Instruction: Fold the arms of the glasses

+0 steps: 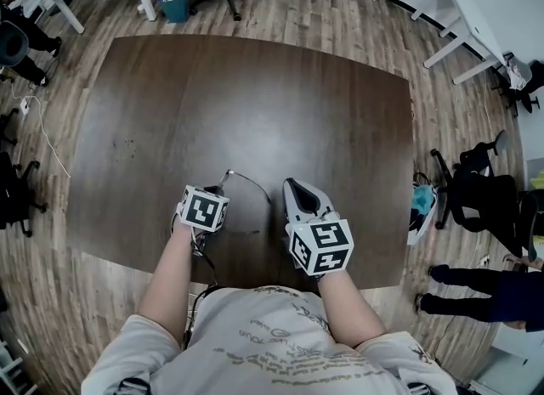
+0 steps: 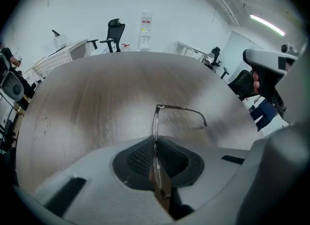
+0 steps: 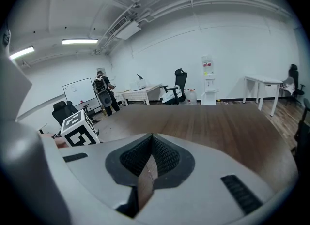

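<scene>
A: Left gripper point(image 2: 156, 144) is clamped on the glasses point(image 2: 156, 120) by the table's point(image 1: 255, 104) near edge, with one arm point(image 2: 181, 108) sticking out.
B: Right gripper point(image 3: 151, 139) is closed on nothing. I'd push that arm inward gently.

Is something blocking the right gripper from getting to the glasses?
No, nothing visible is in the way. The left gripper is shut on the glasses, and one arm of the glasses sticks out toward the right gripper, which is shut and empty. Between them there is only bare table.
</scene>
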{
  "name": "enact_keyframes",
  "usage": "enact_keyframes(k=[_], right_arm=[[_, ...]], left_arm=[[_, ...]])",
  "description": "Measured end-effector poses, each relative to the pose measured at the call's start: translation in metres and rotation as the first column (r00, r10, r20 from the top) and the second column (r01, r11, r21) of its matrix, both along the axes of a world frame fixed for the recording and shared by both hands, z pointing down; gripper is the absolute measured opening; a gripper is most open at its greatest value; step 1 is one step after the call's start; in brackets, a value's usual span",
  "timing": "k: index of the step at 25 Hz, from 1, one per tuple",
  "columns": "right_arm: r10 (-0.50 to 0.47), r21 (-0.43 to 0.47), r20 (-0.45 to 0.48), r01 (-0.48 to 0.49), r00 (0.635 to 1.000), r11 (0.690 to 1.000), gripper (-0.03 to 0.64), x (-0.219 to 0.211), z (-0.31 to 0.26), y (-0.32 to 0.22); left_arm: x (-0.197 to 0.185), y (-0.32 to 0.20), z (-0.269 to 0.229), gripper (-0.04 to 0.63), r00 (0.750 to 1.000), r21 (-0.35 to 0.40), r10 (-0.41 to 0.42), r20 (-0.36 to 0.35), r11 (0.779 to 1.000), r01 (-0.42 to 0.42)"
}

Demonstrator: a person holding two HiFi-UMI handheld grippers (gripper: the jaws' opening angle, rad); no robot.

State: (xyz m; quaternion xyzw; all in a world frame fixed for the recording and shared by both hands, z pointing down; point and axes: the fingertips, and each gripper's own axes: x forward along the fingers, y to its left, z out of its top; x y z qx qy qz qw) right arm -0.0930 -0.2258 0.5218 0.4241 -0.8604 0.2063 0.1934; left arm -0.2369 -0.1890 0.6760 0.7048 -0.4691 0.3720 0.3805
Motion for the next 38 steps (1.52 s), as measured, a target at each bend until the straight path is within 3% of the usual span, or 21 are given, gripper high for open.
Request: enact_keyframes(k=[5,8,13,17,20,23,28,32,38], right_arm=[[-0.015,0.013,-0.001,0.015,1.0,1.0,0.014,0.006,-0.008,0.002],[-0.055,0.014,0.013,0.055,0.998,0.998,0.014,0.004,-0.014,0.005],[-0.122,0.037,0.004,0.122,0.993,0.992,0.014,0.005,-0.023,0.012],[-0.173,0.065,-0.026,0.174,0.985,0.983,0.017,0.007,-0.03,0.021],[-0.193,0.086,-0.063,0.198,0.979,0.976,0.027,0.012,-0.032,0.027],[-0.206,0.101,-0.1,0.216,0.973,0.971,0.091,0.018,-0.032,0.029],[-0.213,0.119,-0.148,0.231,0.966,0.966,0.091,0.028,-0.033,0.029],[-0.196,0.129,-0.164,0.218,0.967,0.967,0.072,0.036,-0.034,0.027],[-0.201,0.127,-0.119,0.216,0.972,0.968,0.038,0.037,-0.038,0.026]], left_arm=[[0.001,-0.004,-0.019,0.029,1.0,0.06,-0.016,0.0,0.998,0.016],[0.005,-0.01,-0.042,0.03,1.0,0.144,-0.002,-0.008,0.99,0.003],[0.021,-0.018,-0.09,0.029,0.998,0.353,0.051,0.041,0.934,-0.062],[0.033,-0.016,-0.12,0.029,0.994,0.449,0.063,0.092,0.888,-0.098],[0.046,-0.009,-0.137,0.029,0.988,0.486,0.081,0.134,0.863,-0.137],[0.062,-0.005,-0.152,0.029,0.976,0.523,0.106,0.189,0.83,-0.192],[0.086,0.002,-0.173,0.029,0.962,0.568,0.133,0.24,0.784,-0.25],[0.097,0.003,-0.179,0.029,0.958,0.58,0.134,0.255,0.772,-0.262],[0.099,0.001,-0.184,0.029,0.963,0.584,0.12,0.242,0.774,-0.244]])
